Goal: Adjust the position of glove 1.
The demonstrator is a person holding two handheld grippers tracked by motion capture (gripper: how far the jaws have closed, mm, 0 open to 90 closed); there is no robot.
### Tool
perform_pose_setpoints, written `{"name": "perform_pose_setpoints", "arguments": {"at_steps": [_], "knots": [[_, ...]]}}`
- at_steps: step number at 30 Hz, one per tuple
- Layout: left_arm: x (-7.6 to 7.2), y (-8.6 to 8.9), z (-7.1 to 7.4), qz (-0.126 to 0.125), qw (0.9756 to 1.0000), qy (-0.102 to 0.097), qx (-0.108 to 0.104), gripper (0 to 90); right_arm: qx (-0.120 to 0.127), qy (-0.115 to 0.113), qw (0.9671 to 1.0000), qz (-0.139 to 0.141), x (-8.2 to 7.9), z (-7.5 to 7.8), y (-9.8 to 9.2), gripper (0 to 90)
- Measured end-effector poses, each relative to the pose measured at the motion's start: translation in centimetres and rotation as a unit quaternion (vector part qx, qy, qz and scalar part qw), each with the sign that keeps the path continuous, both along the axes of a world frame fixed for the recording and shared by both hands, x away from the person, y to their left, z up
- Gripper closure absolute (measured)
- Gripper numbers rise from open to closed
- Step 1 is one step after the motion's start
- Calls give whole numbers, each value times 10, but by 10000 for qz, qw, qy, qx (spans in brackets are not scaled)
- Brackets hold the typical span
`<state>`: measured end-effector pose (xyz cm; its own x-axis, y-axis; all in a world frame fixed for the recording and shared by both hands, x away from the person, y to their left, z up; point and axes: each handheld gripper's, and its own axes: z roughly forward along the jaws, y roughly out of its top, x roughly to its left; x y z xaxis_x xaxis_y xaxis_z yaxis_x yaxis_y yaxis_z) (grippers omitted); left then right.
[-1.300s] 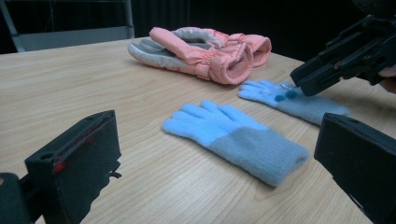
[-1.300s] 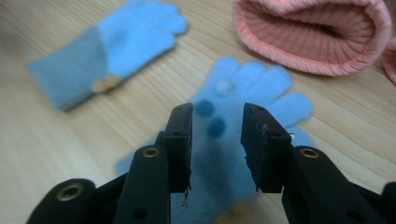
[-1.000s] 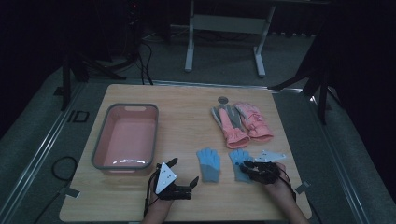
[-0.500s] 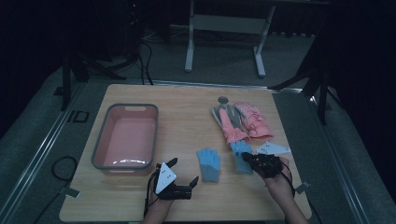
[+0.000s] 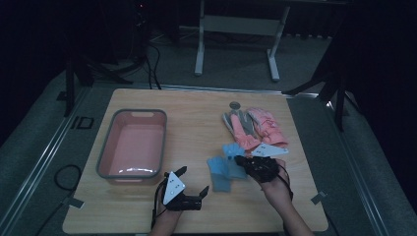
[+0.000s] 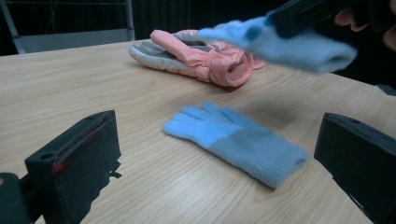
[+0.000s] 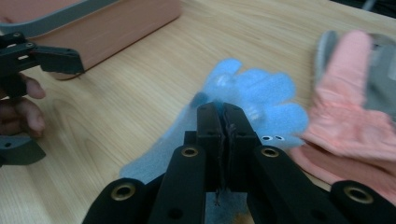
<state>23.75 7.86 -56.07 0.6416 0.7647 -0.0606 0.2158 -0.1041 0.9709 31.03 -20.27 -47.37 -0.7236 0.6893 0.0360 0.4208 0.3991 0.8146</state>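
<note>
Two light-blue knit gloves. One blue glove [image 5: 219,173] [image 6: 238,142] lies flat on the wooden table [image 5: 196,118]. The other blue glove [image 5: 232,149] [image 6: 289,44] [image 7: 261,100] hangs above the table, pinched in my right gripper [image 5: 244,161] [image 7: 223,114], whose jaws are shut on the fabric. My left gripper [image 5: 193,181] [image 6: 217,126] rests low near the front edge, open and empty, facing the lying glove from a short way off.
A pair of pink-and-grey gloves [image 5: 253,128] [image 6: 201,58] [image 7: 345,121] lies at the back right, beside the held glove. A pink basin with a grey rim [image 5: 104,152] [image 7: 93,28] stands at the left. A small round disc [image 5: 234,104] lies behind the gloves.
My right gripper has risen and moved a little away from the front edge, lifting one blue glove off the table. The left gripper has stayed put.
</note>
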Motion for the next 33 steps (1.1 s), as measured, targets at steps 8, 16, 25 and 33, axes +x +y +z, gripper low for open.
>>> {"name": "perform_pose_setpoints", "arguments": {"at_steps": [8, 16, 25, 33], "knots": [[0, 0, 0, -8, 10000, 0, -2, 5, 15, 233, 9991, 342, 7, -19, 26, 868], [0, 0, 0, -19, 10000, -3, 8, 5, -112, 371, 9981, 479, 7, -34, 38, 864], [0, 0, 0, -25, 10000, 2, 18, 5, -287, 499, 9972, 485, 10, -53, 43, 859], [0, 0, 0, -47, 10000, 5, 21, 5, -367, 725, 9957, 444, 14, -68, 41, 840]]}}
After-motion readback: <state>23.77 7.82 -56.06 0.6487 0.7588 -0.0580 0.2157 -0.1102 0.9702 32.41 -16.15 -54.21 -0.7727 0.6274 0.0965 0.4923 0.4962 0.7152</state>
